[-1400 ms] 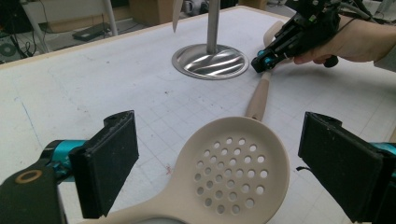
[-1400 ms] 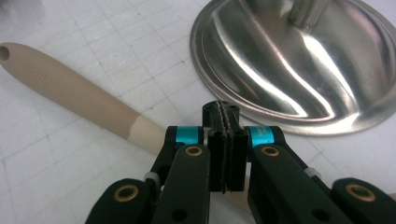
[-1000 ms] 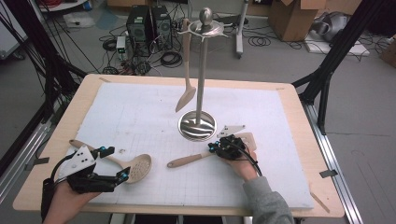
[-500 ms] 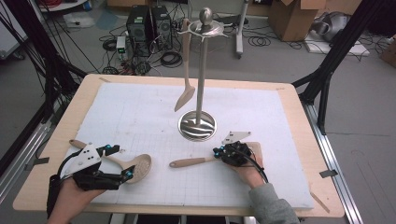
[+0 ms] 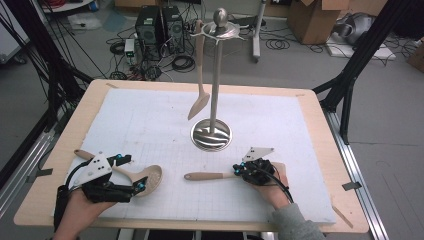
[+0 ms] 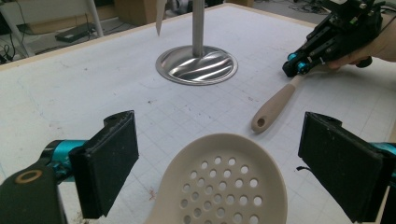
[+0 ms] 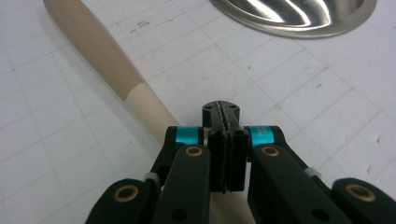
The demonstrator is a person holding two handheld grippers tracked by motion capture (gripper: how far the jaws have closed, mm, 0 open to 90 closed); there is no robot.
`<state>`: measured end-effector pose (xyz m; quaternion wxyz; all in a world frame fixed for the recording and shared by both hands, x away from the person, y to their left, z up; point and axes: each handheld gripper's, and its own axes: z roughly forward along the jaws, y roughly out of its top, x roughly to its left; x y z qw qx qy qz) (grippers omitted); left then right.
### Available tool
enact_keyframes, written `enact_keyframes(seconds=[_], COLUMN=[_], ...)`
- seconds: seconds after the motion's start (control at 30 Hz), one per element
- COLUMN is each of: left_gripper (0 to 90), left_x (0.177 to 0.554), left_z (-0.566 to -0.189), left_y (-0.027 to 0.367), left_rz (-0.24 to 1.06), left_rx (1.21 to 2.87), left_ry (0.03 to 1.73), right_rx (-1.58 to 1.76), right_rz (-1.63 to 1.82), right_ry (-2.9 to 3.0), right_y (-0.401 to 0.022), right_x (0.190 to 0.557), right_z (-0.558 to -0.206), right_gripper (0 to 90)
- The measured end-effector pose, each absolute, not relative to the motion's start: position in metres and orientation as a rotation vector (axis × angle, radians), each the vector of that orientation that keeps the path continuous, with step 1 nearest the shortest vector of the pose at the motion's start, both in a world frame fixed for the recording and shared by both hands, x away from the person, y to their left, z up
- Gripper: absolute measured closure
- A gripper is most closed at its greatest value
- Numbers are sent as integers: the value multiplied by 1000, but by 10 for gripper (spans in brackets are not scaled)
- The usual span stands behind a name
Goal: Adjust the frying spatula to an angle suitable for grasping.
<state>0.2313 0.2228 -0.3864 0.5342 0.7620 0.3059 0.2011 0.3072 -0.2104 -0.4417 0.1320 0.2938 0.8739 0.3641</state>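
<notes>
A beige slotted spoon (image 5: 145, 177) lies on the white mat at the front left. Its bowl (image 6: 224, 182) sits between the wide-apart jaws of my left gripper (image 5: 132, 173), and neither pad touches it. At the front right a utensil with a wooden handle (image 5: 207, 176) lies flat, handle pointing left. My right gripper (image 5: 237, 173) rests over its inner end with the pads pressed together (image 7: 222, 109). The utensil (image 7: 102, 60) passes beneath the jaws and its head is hidden under the hand. The left gripper view also shows the handle (image 6: 275, 105).
A metal utensil stand (image 5: 211, 135) rises mid-table with a beige spatula (image 5: 200, 95) hanging from its top ring. Its shiny base (image 6: 196, 65) lies just beyond both grippers. The white mat (image 5: 300, 130) stops short of the wooden table rim (image 5: 320, 130).
My right gripper has slid a little to the right and toward the near edge, and the wooden-handled utensil shifted right with it. The left gripper and slotted spoon stayed in place.
</notes>
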Motion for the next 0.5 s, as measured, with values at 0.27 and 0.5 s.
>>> enact_keyframes(seconds=[0.27, 0.5], left_gripper=[124, 124], left_x=[234, 235], left_z=[-387, -387], left_y=[219, 217], left_rz=[469, 463], left_rx=[1820, 1823], left_ry=[721, 716], right_rx=[859, 821], right_rz=[1038, 992], right_ry=[2538, 2535], right_y=[-217, -221], right_x=[297, 287], right_z=[-441, -439], right_gripper=[900, 900])
